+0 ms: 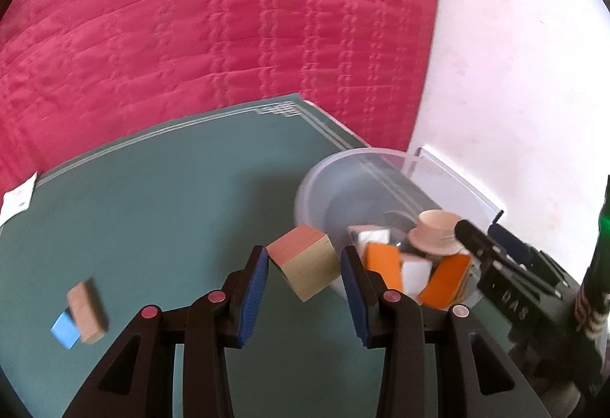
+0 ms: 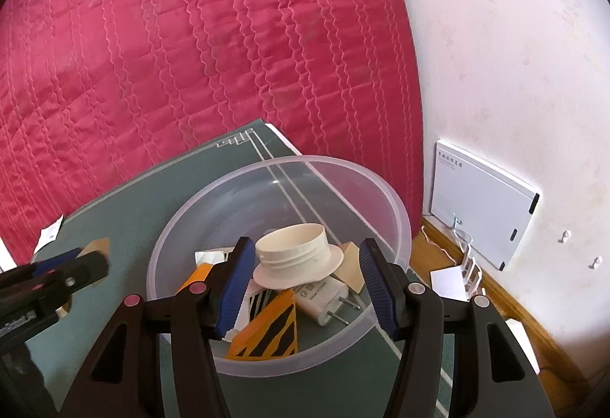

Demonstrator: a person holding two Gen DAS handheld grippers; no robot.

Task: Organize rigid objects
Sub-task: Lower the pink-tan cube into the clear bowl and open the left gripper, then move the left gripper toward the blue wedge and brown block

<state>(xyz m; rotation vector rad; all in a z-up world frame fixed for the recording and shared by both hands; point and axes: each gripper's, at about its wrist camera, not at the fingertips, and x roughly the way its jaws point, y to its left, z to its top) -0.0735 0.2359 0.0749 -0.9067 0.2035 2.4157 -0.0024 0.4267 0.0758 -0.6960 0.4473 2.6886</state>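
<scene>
A wooden cube with a pink top sits tilted between the open fingers of my left gripper, beside the clear plastic bowl. It is unclear whether the pads touch the cube. The bowl holds a cream flanged ring, orange striped blocks, a white plug adapter and white pieces. My right gripper is open above the bowl, its fingers on either side of the ring. A small wooden block lying on a blue piece sits on the green mat to the left.
A red quilted bed lies beyond the mat. A white wall with a white panel is on the right, with a wooden floor strip and cables below. A paper tag lies at the mat's left edge.
</scene>
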